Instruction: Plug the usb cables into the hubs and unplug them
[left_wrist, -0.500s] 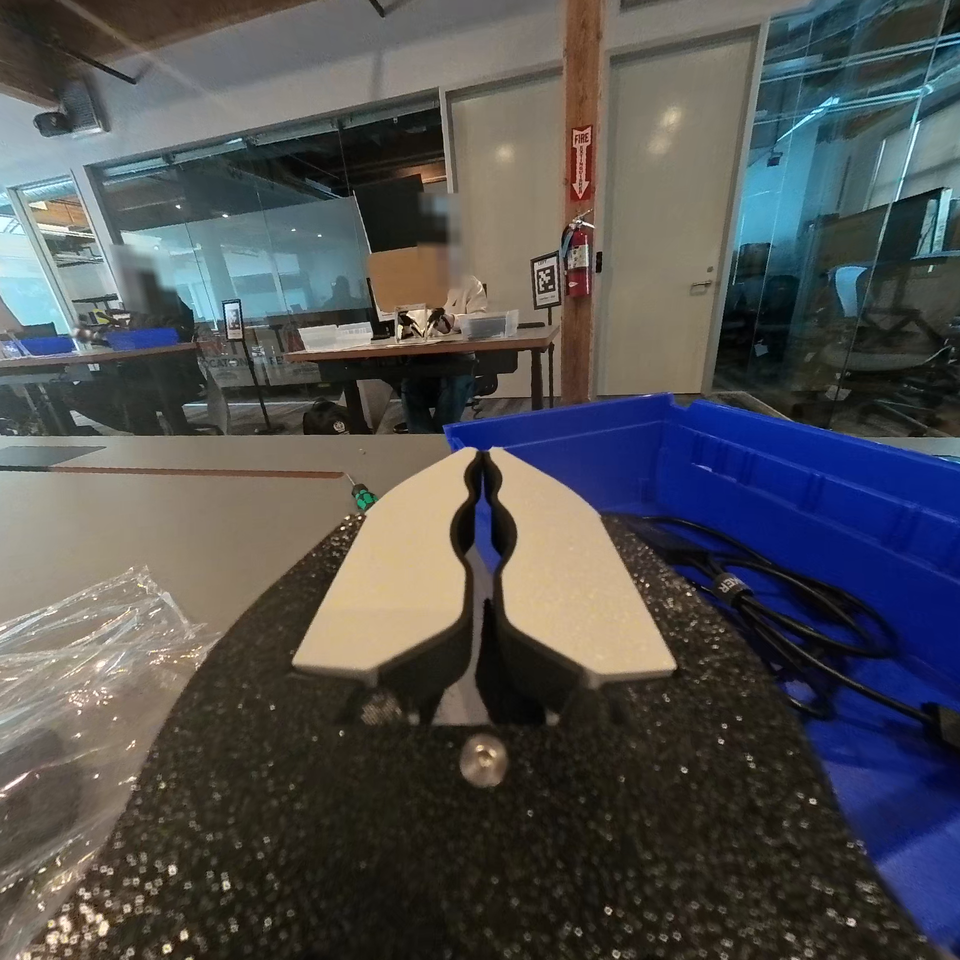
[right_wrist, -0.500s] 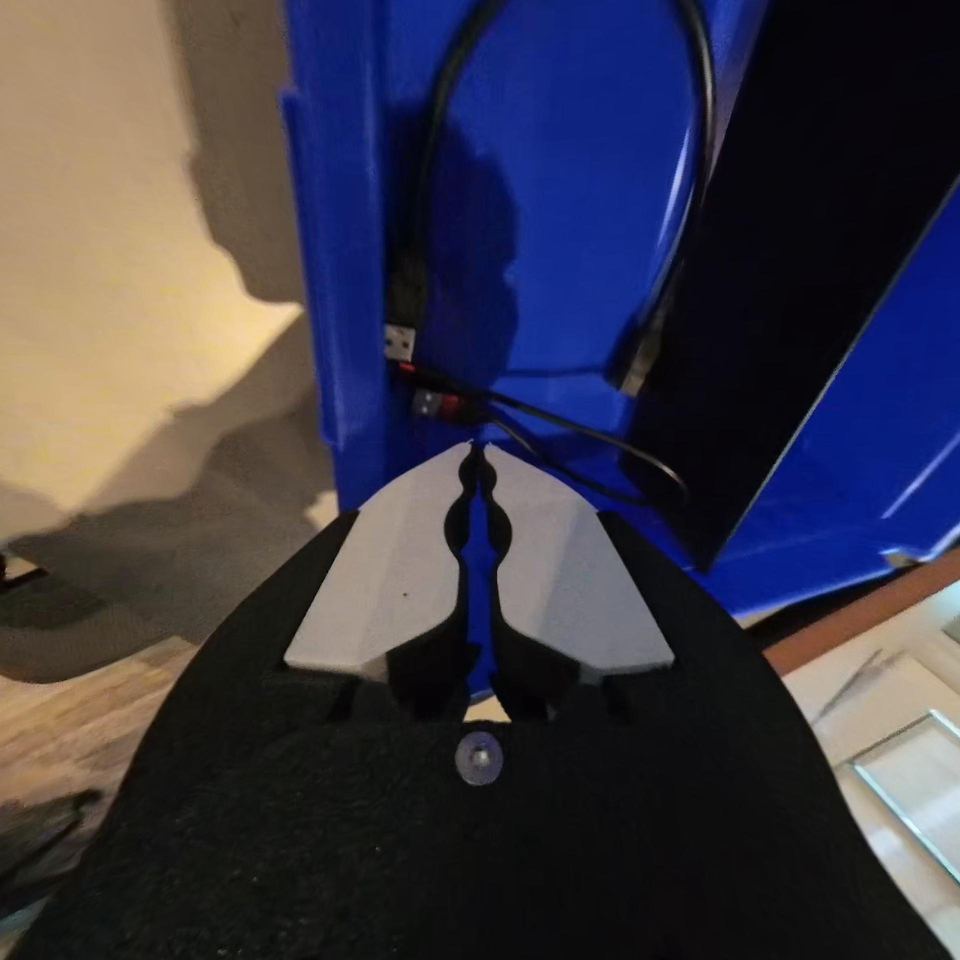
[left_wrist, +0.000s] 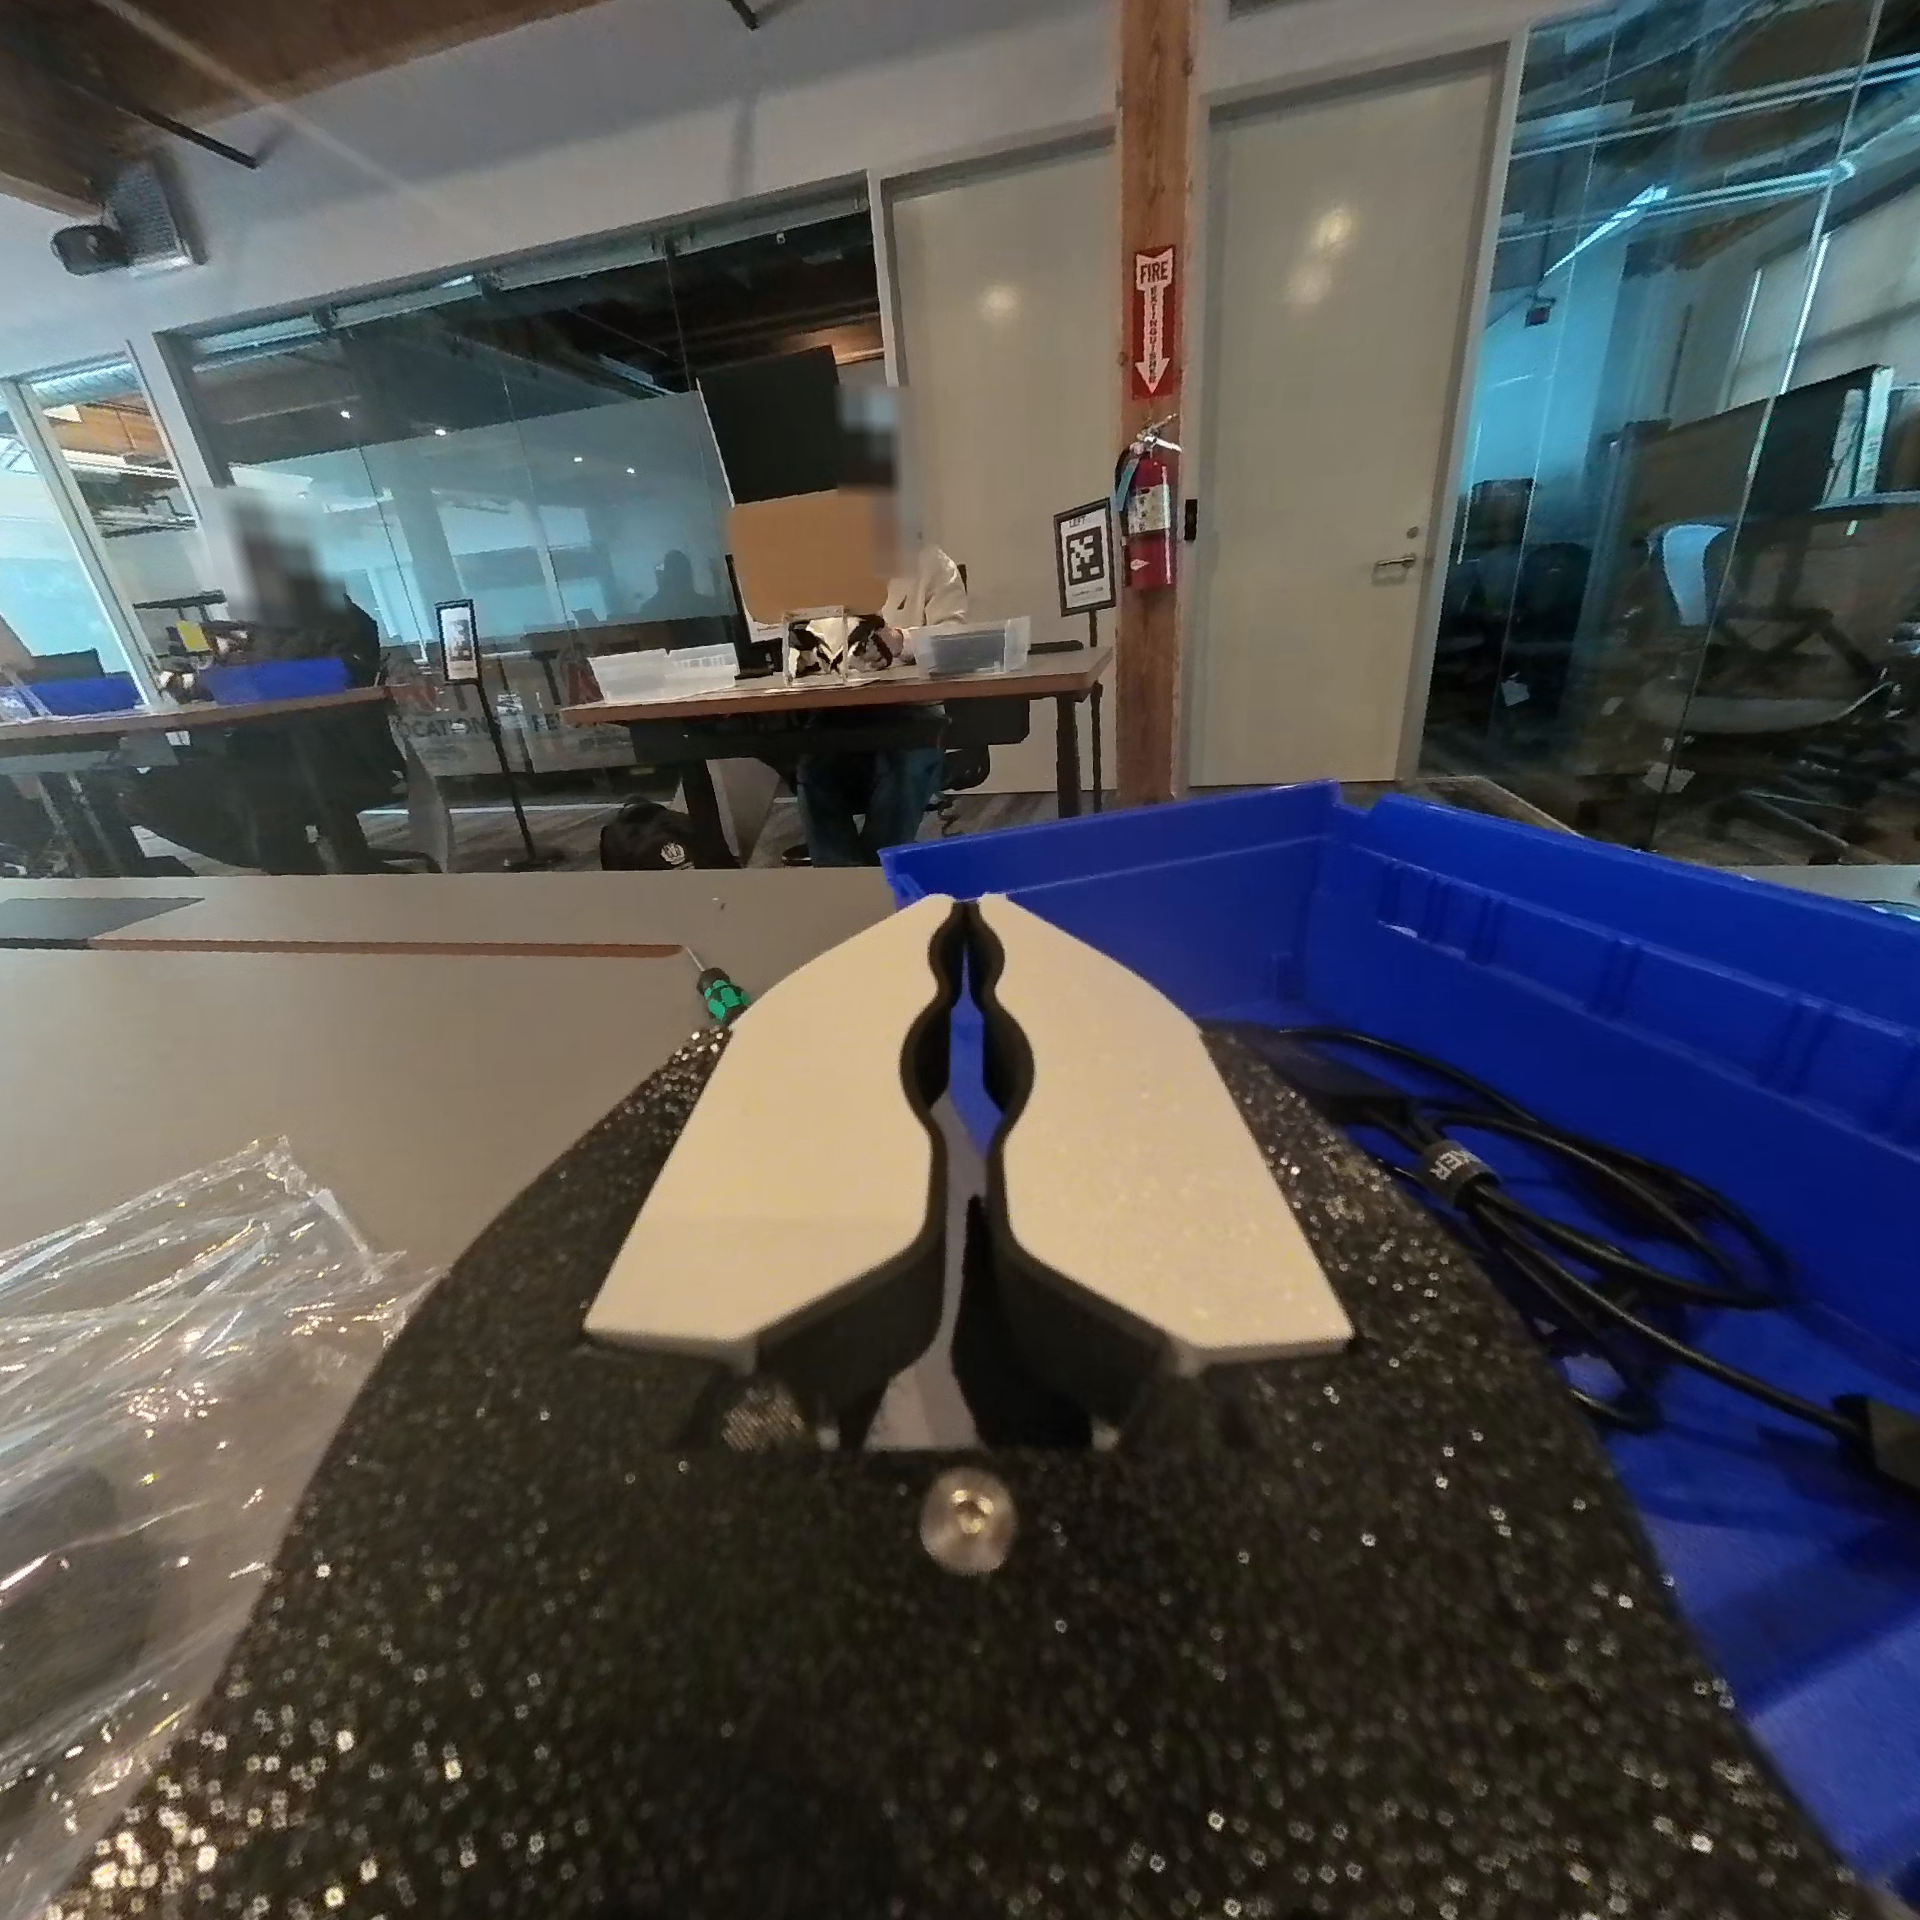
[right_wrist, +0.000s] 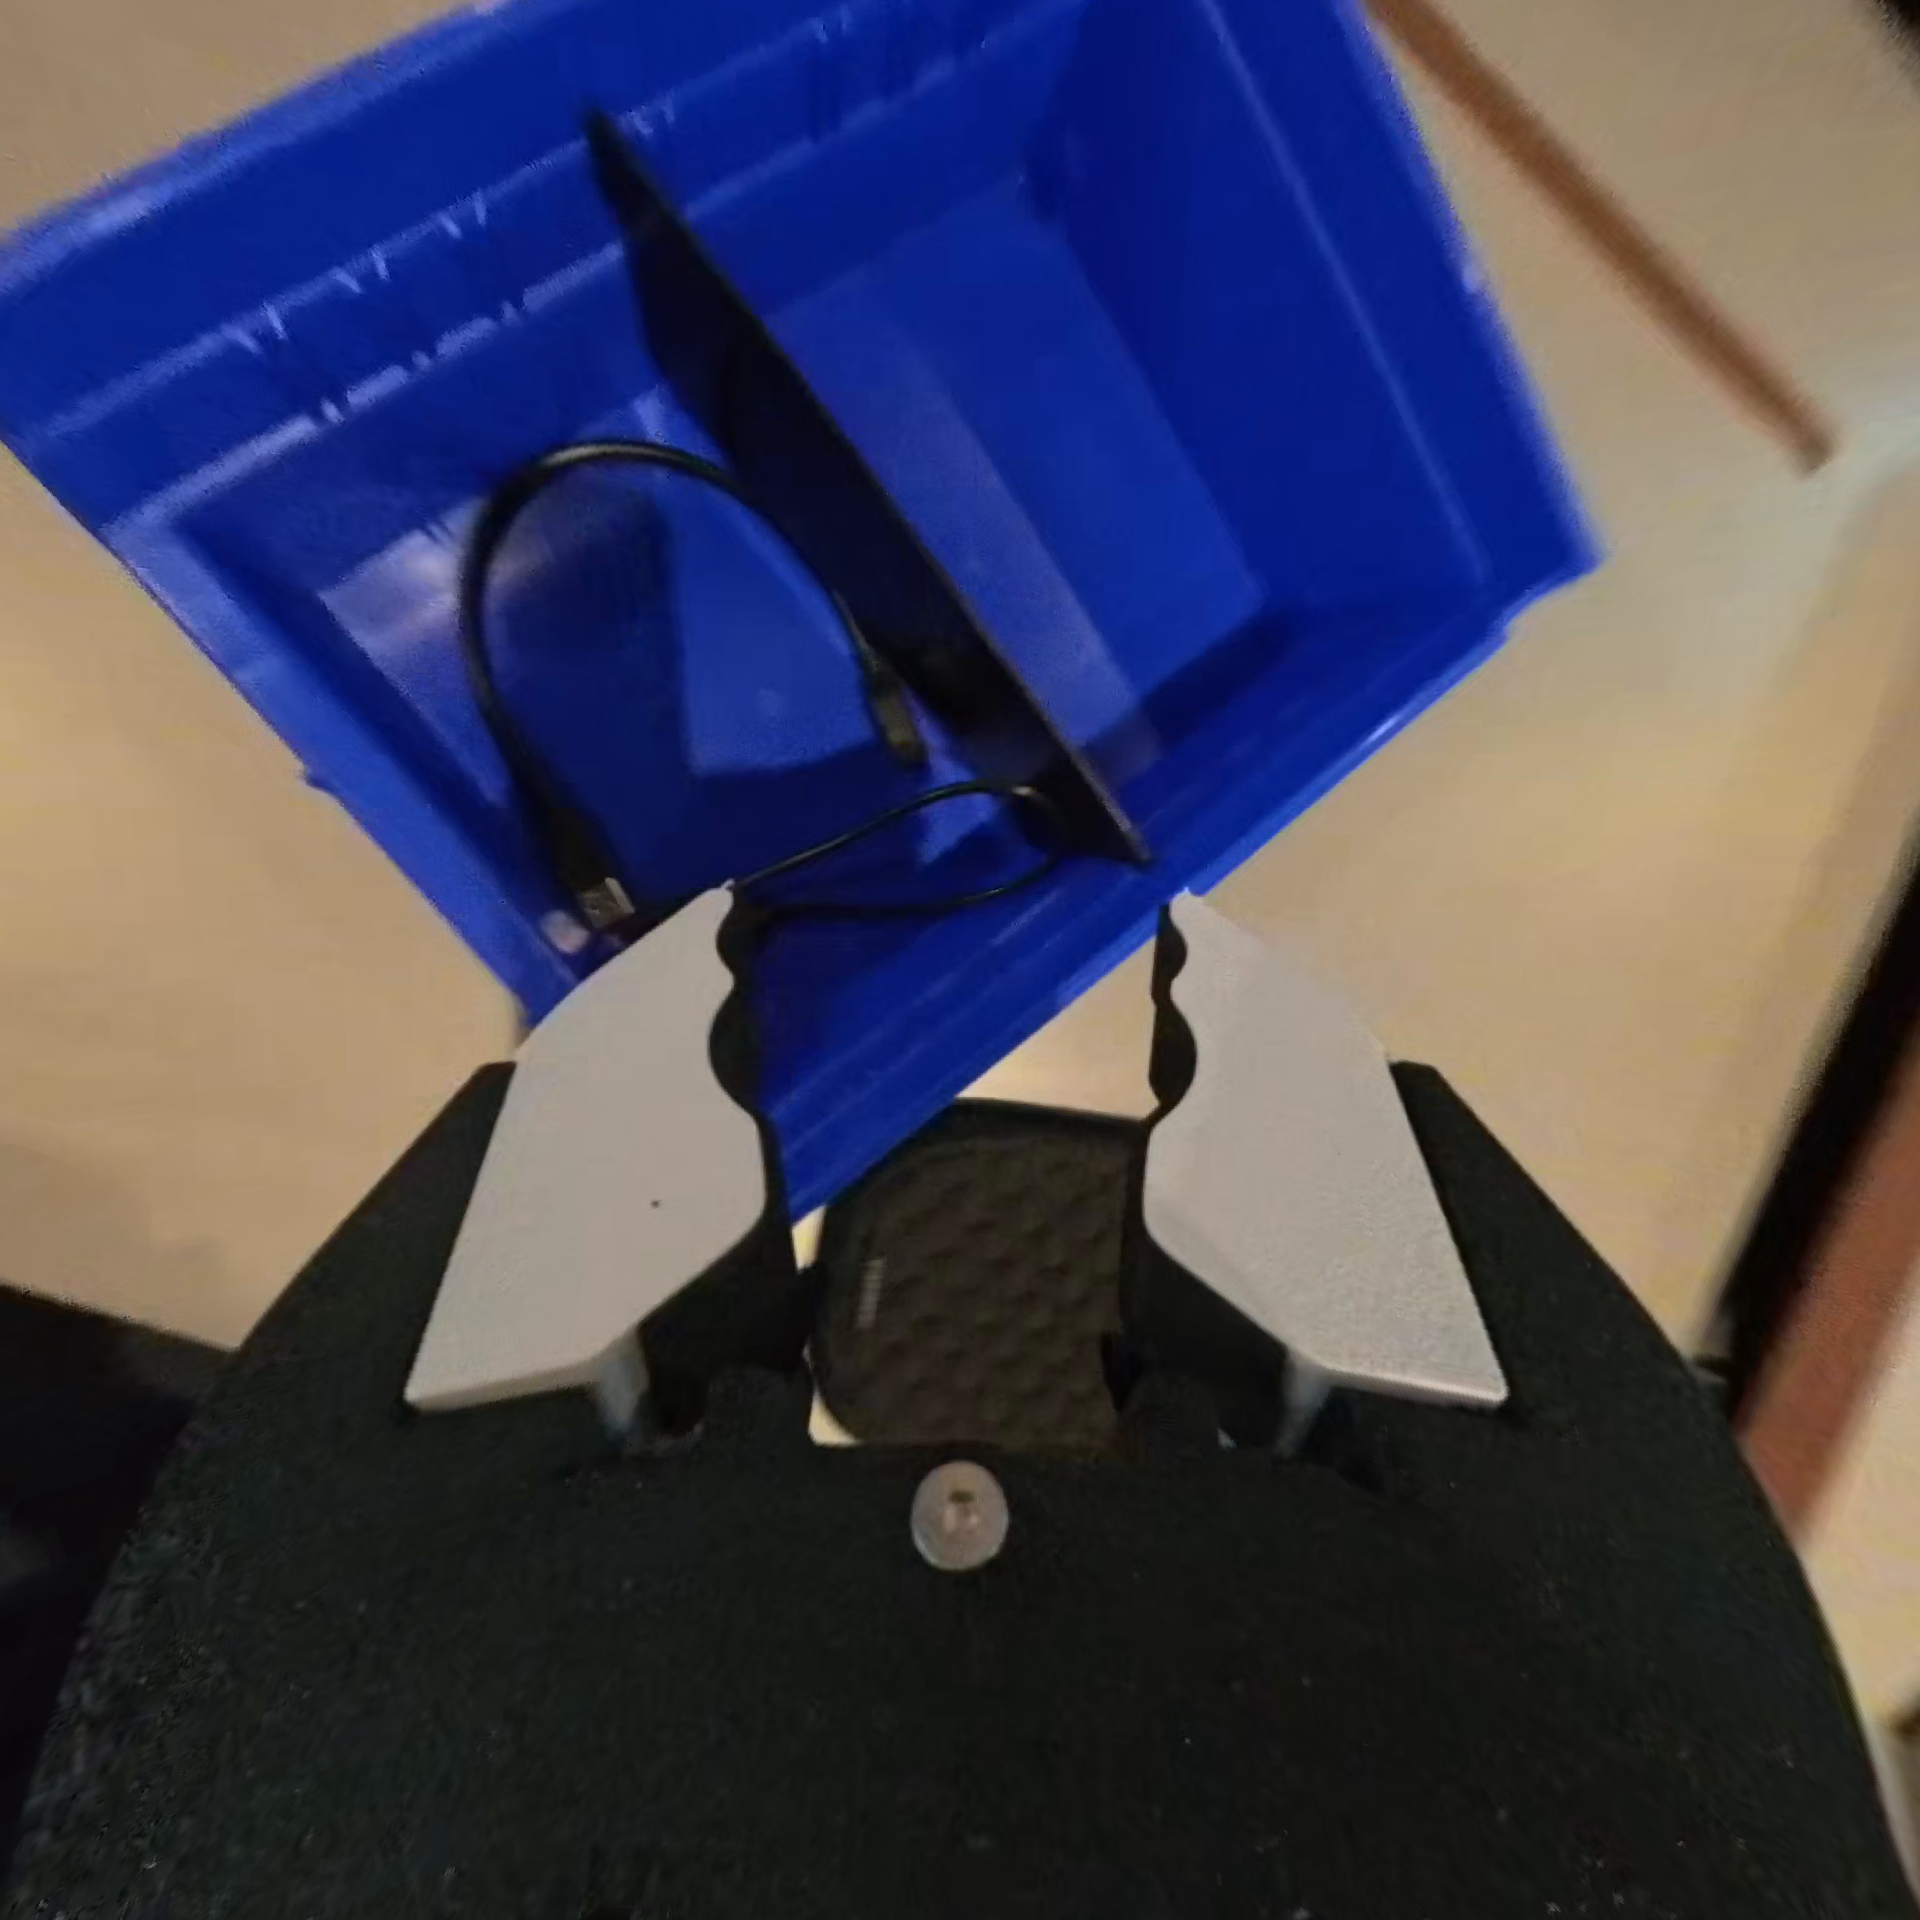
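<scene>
The glossy blue moulded-plastic bin (left_wrist: 1558, 966) has smooth ribbed walls that catch the light. In it lie thin black rubbery-looking cables (left_wrist: 1538, 1236) with a dull sheen; one ends in a bright metal plug (right_wrist: 606, 902). A smooth, flat black divider panel (right_wrist: 831, 457) stands in the bin. Crinkled clear plastic film (left_wrist: 156, 1351) glints on the matt grey tabletop (left_wrist: 312, 1049). The left gripper (left_wrist: 964, 914) has matt pale-grey fingers on a rough, sparkling black body.

Lettering present, not transcribed: red sign (left_wrist: 1153, 322) on far wooden post (left_wrist: 1153, 135); white print on black cable strap (left_wrist: 1449, 1172), blue bin (left_wrist: 1558, 977), near right.
</scene>
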